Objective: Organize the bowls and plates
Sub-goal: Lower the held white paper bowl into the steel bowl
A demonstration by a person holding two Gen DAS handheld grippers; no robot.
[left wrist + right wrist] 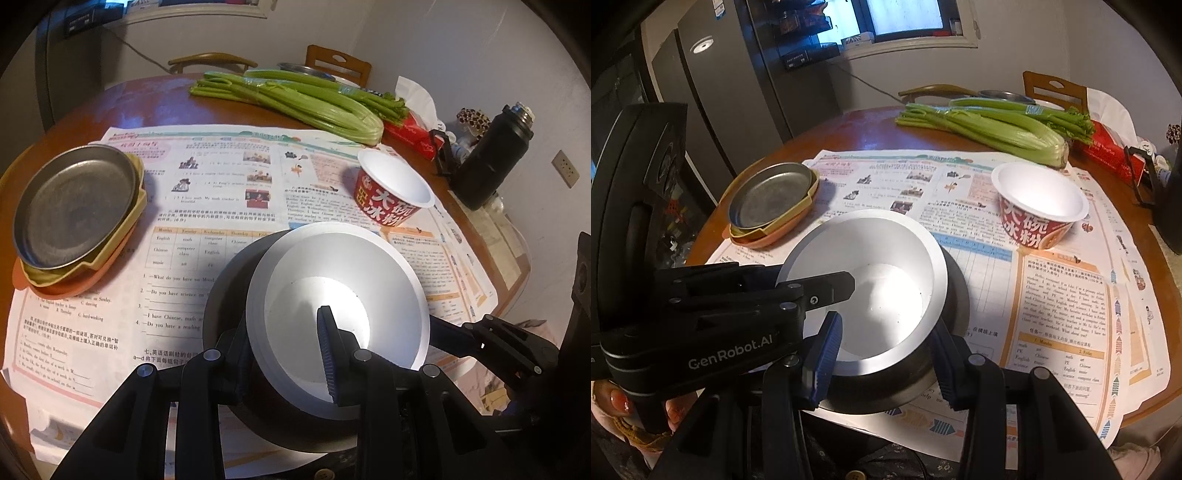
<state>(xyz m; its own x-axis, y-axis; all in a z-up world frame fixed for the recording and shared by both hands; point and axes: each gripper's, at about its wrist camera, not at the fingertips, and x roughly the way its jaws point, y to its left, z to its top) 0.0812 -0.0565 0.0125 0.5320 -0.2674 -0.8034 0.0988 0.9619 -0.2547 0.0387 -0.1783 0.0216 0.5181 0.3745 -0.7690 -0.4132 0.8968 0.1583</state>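
Two tools work one white bowl (332,306) at the near tabletop (122,107) edge. Left tool (284,354) is clamped on its rim, one finger inside, one outside. Right tool (886,354) is spread wide around the dark bowl (955,295) beneath, likely steadying it for nesting. Far left: stacked plates (74,214). Far right: red paper bowl (391,192), not yet stacked.

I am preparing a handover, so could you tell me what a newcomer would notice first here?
A white bowl nested in a dark bowl sits nearest, with the left tool clamped on its rim and the right tool straddling both. Behind lie stacked plates at left, a red paper bowl at right and celery.
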